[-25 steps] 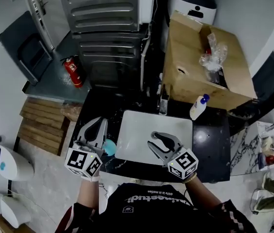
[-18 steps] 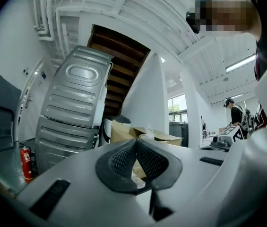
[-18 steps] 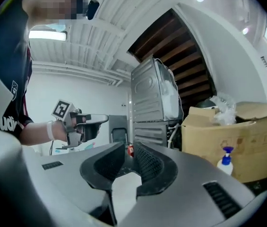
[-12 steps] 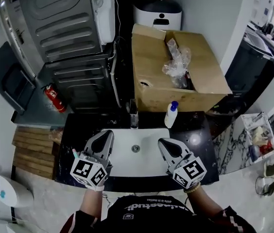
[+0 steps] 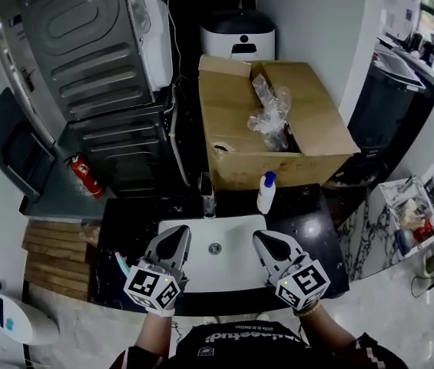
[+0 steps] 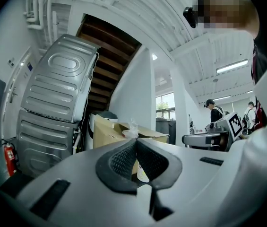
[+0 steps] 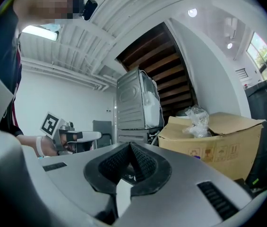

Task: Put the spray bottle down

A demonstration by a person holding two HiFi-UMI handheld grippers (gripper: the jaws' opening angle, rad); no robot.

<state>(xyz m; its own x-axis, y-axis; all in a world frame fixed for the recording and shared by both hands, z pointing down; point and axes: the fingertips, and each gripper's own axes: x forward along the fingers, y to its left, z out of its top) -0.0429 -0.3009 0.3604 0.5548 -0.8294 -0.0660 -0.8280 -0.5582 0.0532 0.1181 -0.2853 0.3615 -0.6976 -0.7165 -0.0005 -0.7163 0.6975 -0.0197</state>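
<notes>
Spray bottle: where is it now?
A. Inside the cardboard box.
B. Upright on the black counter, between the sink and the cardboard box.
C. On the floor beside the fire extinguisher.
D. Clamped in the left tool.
B: the spray bottle stands on the black counter just behind the sink, in front of the cardboard box.

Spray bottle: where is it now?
Head view, right of centre: the spray bottle stands on the counter before the cardboard box, right of the faucet.
</notes>
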